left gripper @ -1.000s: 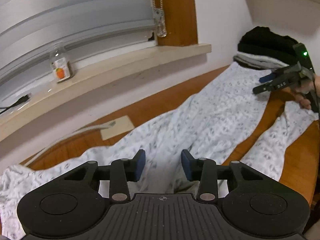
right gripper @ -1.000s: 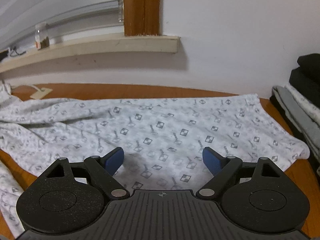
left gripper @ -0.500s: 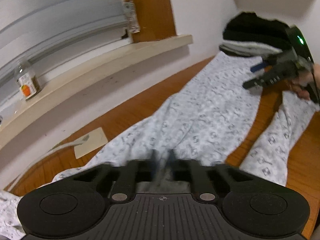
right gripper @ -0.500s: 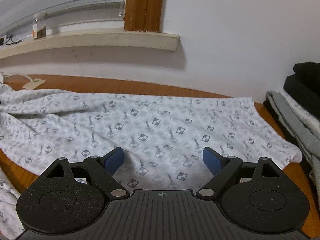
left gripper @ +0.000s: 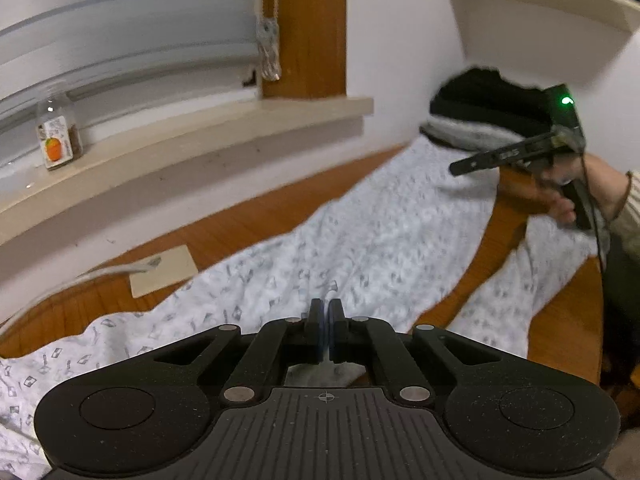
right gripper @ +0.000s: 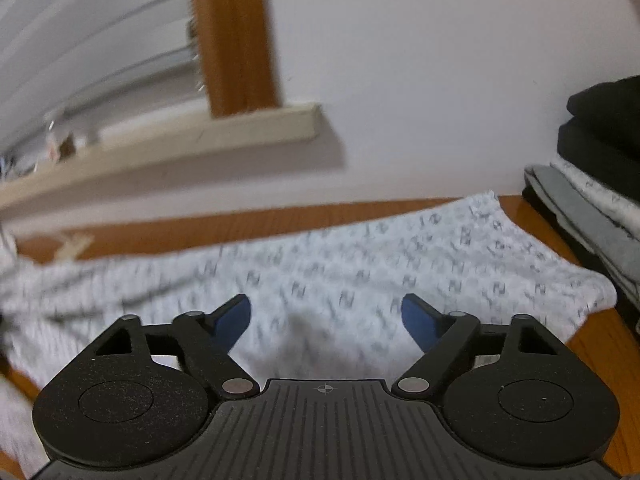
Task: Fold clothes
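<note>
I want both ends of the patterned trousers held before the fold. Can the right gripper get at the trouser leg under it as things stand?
Probably yes. The right gripper hangs over the patterned trousers, its jaws apart though closing, with nothing between them and the cloth.
</note>
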The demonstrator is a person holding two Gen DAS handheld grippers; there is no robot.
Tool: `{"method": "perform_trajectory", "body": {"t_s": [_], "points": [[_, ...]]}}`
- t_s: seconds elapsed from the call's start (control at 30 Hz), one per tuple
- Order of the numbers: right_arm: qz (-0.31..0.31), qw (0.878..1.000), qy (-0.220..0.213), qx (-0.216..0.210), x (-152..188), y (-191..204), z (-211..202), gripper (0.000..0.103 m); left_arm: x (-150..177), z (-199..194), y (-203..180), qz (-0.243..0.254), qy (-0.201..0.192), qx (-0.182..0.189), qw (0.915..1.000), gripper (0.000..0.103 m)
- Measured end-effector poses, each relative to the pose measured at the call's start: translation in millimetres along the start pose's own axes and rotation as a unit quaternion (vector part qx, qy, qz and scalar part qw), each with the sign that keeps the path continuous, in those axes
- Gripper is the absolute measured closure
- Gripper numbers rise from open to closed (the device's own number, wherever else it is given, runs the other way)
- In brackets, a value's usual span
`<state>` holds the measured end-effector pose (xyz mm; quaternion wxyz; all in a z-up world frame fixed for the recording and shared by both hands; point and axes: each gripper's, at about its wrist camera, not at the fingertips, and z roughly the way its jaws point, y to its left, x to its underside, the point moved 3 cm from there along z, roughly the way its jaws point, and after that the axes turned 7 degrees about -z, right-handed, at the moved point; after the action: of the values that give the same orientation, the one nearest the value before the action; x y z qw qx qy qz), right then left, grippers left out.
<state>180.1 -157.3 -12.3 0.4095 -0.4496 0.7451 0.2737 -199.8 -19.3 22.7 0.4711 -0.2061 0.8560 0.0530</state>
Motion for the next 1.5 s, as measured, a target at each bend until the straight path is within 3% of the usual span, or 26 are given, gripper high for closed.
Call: {"method": "perform_trajectory", "body": {"t_s": [0.17, 0.27, 0.53, 0.67, 0.8, 0.87, 1.0, 1.1, 1.17, 1.27, 1.33, 1.43, 1.5], "points": [[0.029, 0.999, -0.013, 0.018, -23.7, -5.7, 11.3, 0.025, -7.0, -32.3, -3.7, -0.020, -0.052, 0.013, 0.9984, 0.101], [0.041, 0.999, -0.010, 0.026, -24.1, -11.8, 15.2, 0.025, -6.4, -49.4, -4.4, -0.024, -0.064, 0.020, 0.9975, 0.101], [0.069, 0.996, 0.018, 0.056, -17.4, -30.7, 32.5, 0.025, 16.8, -31.0, -13.3, -0.010, -0.020, 0.013, 0.9997, 0.099], [0.089, 0.990, 0.027, 0.104, -26.2, -55.4, 47.0, 0.025, 20.2, -18.7, -13.8, -0.011, -0.013, 0.009, 0.9998, 0.089], [0.106, 0.983, 0.031, 0.147, -38.3, -89.9, 61.0, 0.025, 23.0, -9.6, -11.3, -0.011, -0.005, 0.009, 0.9999, 0.085], [0.102, 0.983, 0.032, 0.148, -42.8, -101.7, 68.6, 0.025, 24.0, -6.2, -9.5, -0.012, -0.002, 0.009, 0.9999, 0.073], [0.081, 0.988, 0.044, 0.121, -44.7, -109.7, 84.0, 0.026, 27.0, -1.4, -7.6, -0.011, 0.005, 0.014, 0.9998, 0.074], [0.073, 0.990, 0.054, 0.106, -43.0, -108.7, 92.7, 0.035, 29.3, 0.7, -7.8, -0.008, 0.008, 0.014, 0.9998, 0.084], [0.073, 0.990, 0.060, 0.102, -39.9, -109.4, 95.8, 0.062, 30.6, 1.9, -7.7, -0.007, 0.009, 0.013, 0.9999, 0.096], [0.083, 0.991, 0.053, 0.087, -35.5, -113.1, 92.5, 0.093, 32.2, 1.9, -8.9, -0.002, 0.007, 0.012, 0.9999, 0.100], [0.082, 0.992, 0.036, 0.088, -35.9, -114.5, 85.4, 0.101, 31.1, -0.4, -9.2, -0.004, 0.002, 0.011, 0.9999, 0.100], [0.100, 0.990, -0.013, 0.098, -43.4, -122.2, 66.0, 0.101, 28.7, -2.6, -7.8, -0.006, -0.004, 0.007, 1.0000, 0.100], [0.098, 0.990, -0.012, 0.101, -45.3, -126.3, 62.7, 0.101, 27.6, -2.2, -5.8, -0.008, -0.004, 0.004, 1.0000, 0.100]]}}
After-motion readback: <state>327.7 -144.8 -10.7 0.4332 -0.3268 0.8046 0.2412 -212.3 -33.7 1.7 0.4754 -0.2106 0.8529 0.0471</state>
